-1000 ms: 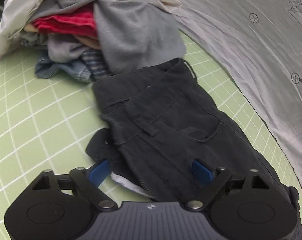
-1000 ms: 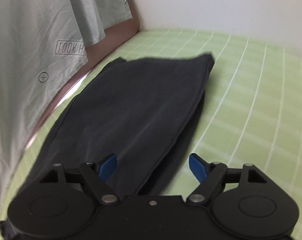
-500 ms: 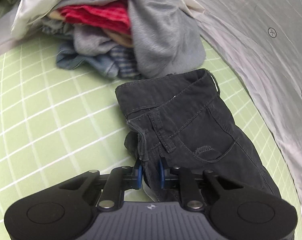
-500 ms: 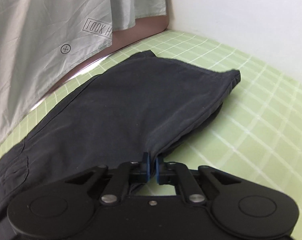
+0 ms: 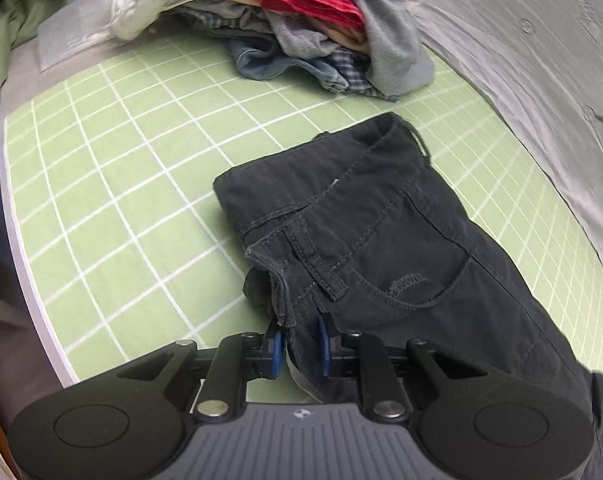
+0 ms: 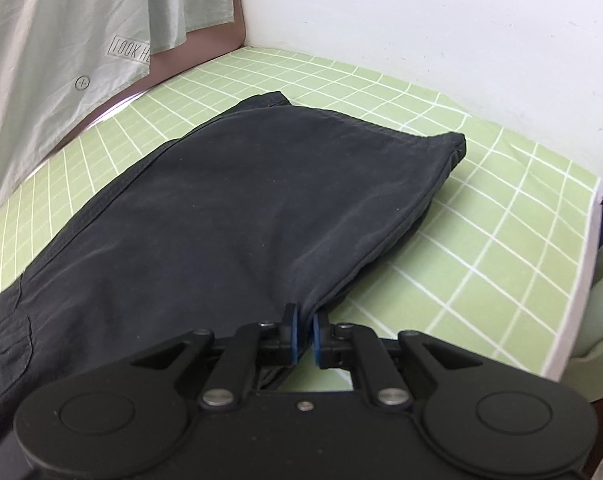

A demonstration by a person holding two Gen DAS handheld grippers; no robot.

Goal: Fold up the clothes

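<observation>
Trousers point(image 5: 381, 240) laid on green grid mat point(image 5: 121, 200), waistband pinched by left gripper point(image 5: 300, 344), leg edge by right gripper point(image 6: 304, 338), both loosening slightly, clothes pile point(image 5: 301, 20) beyond waistband.

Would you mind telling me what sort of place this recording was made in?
Probably a room at home set up for folding laundry: a table under a green grid mat, a pile of mixed clothes at its far end, and dark trousers laid out beside a grey curtain.
</observation>
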